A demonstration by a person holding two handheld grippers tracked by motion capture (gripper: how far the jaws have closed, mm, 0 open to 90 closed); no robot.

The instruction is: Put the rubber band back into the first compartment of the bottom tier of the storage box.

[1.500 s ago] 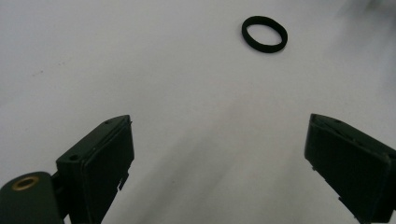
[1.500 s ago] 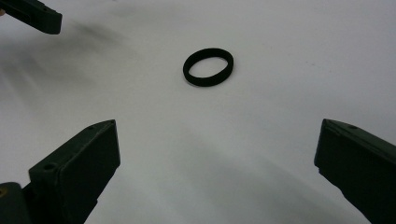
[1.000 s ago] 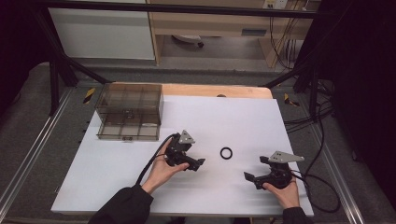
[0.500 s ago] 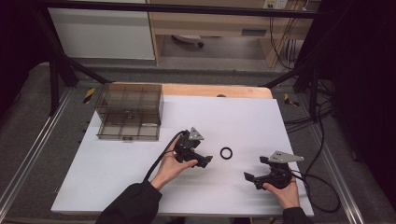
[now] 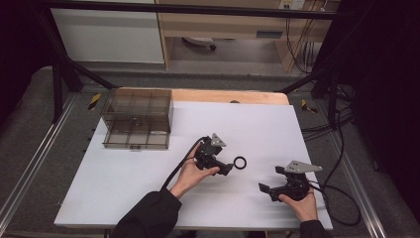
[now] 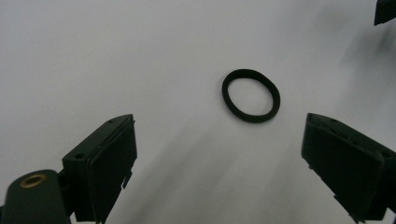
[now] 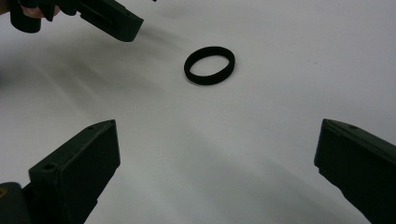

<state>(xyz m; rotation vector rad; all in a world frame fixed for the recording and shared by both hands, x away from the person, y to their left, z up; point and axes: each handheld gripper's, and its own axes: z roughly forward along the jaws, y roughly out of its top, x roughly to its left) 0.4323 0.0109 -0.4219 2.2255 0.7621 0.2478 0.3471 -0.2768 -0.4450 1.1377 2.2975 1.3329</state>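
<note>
The black rubber ring (image 5: 240, 162) lies flat on the white bench (image 5: 124, 183), just ahead of the left tongs (image 5: 229, 169), whose jaws gape wide. The right tongs (image 5: 270, 181), also spread and empty, rest near the bench's front edge. A smoky clear compartment box (image 5: 137, 125) sits at the far left corner, grey floor and cables beyond.

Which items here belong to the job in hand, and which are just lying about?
Likely in play:
- black ring
- left claw, open, next to the ring
- right claw, open, farther off

Just lying about:
- clear compartment box
- cables beside the table
</note>
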